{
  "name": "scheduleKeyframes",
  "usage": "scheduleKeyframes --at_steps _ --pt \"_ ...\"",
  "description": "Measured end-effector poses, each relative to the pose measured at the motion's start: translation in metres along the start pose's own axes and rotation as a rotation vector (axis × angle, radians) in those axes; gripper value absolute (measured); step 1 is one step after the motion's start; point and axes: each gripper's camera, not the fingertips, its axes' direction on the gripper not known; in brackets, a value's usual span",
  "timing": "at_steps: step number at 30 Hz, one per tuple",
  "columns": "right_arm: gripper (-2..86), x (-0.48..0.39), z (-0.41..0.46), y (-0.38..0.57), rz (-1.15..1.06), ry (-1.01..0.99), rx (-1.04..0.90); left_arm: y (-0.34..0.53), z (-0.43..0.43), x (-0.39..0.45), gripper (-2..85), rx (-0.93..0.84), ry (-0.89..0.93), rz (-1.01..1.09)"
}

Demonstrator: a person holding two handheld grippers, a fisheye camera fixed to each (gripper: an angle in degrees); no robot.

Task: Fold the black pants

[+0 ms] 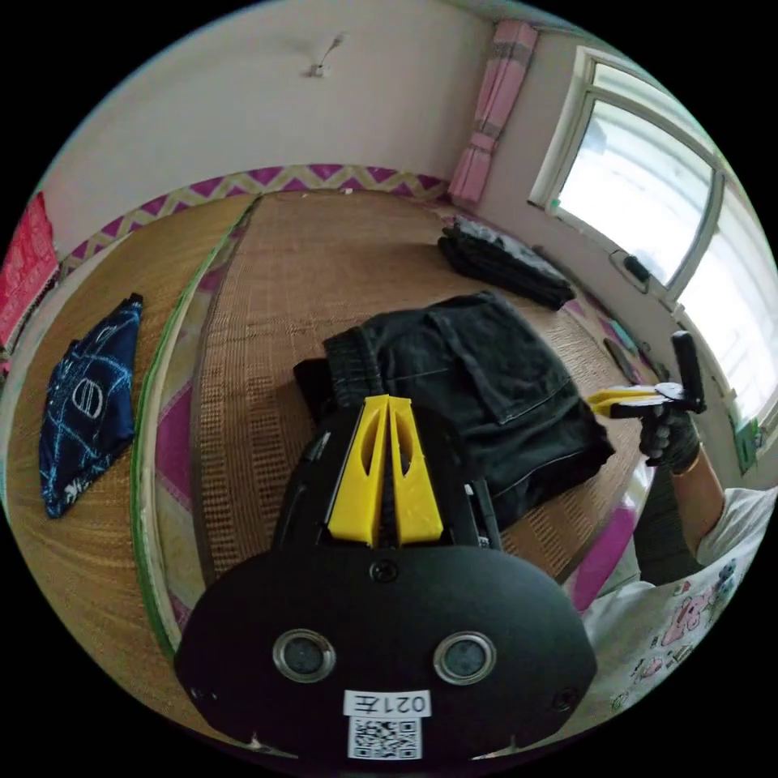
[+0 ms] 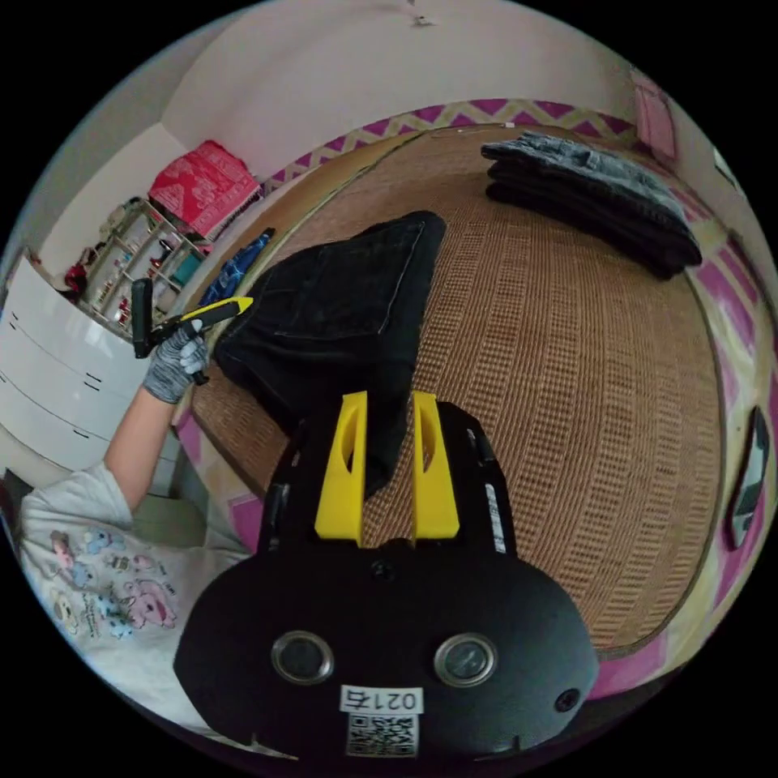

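Note:
The black pants [image 1: 486, 381] lie folded in a thick bundle on the woven mat [image 1: 324, 259], near the bed's edge. My left gripper [image 1: 387, 403] hovers at their waistband end with its yellow jaws pressed together, and I see no cloth between them. It appears again as the left gripper [image 2: 243, 305], held in a gloved hand at the side of the black pants [image 2: 340, 308]. My right gripper [image 2: 387, 405] stands open, and a corner of the pants shows in the gap between its jaws. From the other side, the right gripper [image 1: 596, 399] sits at the bundle's edge.
A stack of folded dark clothes [image 2: 592, 194] lies at the far side of the mat, near the window wall. A dark blue patterned cloth [image 1: 89, 405] lies to the left. The person's arm and white printed shirt [image 2: 105, 559] are close by. White drawers [image 2: 49, 381] stand beyond the bed.

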Motion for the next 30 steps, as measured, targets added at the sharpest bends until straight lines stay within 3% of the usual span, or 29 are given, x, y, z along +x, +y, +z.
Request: scheduleKeyframes --at_steps 6,10,15,17,18,24,26,28,30 --pt "3.5 -0.016 -0.005 0.02 -0.028 0.043 -0.006 -0.031 0.024 0.024 -1.0 -0.028 -0.011 0.105" --pt "0.3 -0.026 -0.039 0.046 -0.066 -0.013 0.053 -0.037 0.065 0.019 -1.0 -0.156 -0.142 0.136" --pt "-0.5 -0.009 -0.029 0.087 0.082 -0.127 0.053 -0.02 0.073 0.03 -1.0 -0.02 -0.236 0.175" --pt "-0.6 -0.015 -0.034 0.101 0.102 -0.089 0.083 -0.022 0.076 0.029 -1.0 -0.021 -0.217 0.157" --pt "-0.6 -0.018 -0.02 0.109 0.111 0.022 -0.001 -0.022 0.077 0.028 -1.0 -0.02 -0.212 0.15" --pt "1.2 -0.077 -0.078 0.141 -0.047 0.054 0.277 -0.024 0.083 0.041 -1.0 -0.007 -0.244 0.192" --pt "4.0 -0.112 -0.068 0.135 -0.193 0.122 0.234 -0.027 0.078 0.047 -1.0 -0.016 -0.247 0.198" --pt "8.2 -0.151 -0.035 0.128 -0.337 0.328 0.122 -0.028 0.072 0.056 -1.0 0.0 -0.247 0.219" --pt "9.7 -0.17 -0.015 0.126 -0.381 0.416 0.089 -0.026 0.067 0.066 -1.0 0.021 -0.248 0.257"
